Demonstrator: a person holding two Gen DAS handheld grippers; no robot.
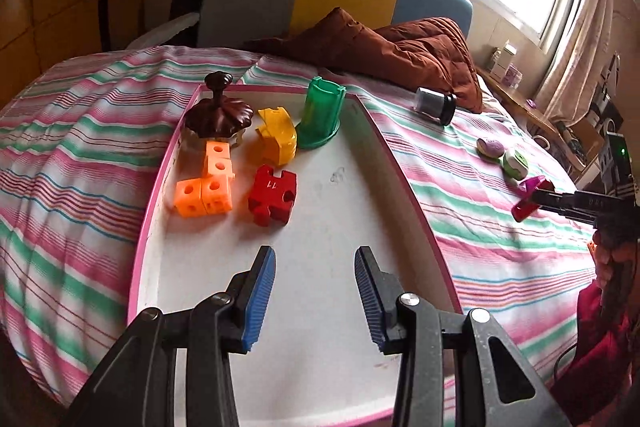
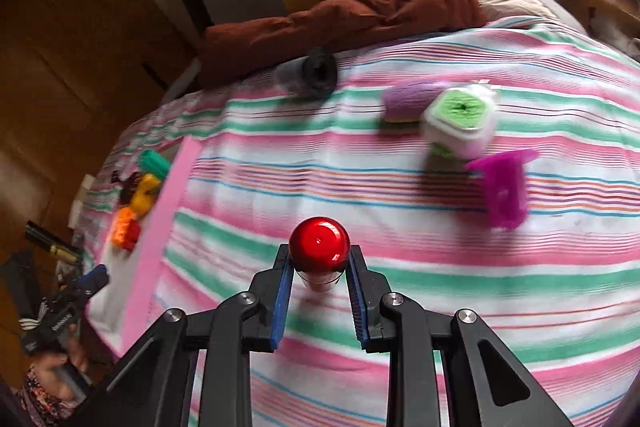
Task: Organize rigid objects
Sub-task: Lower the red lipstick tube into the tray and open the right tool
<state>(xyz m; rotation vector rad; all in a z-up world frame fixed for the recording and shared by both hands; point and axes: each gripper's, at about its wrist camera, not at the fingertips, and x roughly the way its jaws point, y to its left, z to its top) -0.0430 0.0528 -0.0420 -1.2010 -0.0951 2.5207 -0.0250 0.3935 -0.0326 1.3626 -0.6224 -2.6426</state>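
My left gripper (image 1: 315, 255) stands open above the near bare part of a white tray with a pink rim (image 1: 404, 171), with nothing between its blue pads. At the tray's far end sit orange cubes (image 1: 206, 183), a red puzzle piece (image 1: 272, 199), a yellow piece (image 1: 276, 135), a green cylinder (image 1: 322, 111) and a brown lid-shaped item (image 1: 218, 111). My right gripper (image 2: 320, 253) is shut on a small bottle with a round red cap (image 2: 319, 241), held over the striped bedcover. It is right of the tray (image 2: 160, 187).
On the bedcover right of the tray lie a black-capped jar (image 2: 308, 75), a purple oval (image 2: 408, 101), a green-and-white cube (image 2: 460, 119) and a magenta piece (image 2: 504, 187). A brown quilt (image 1: 400, 55) is bunched at the far end. A shelf (image 1: 520, 95) runs under the window.
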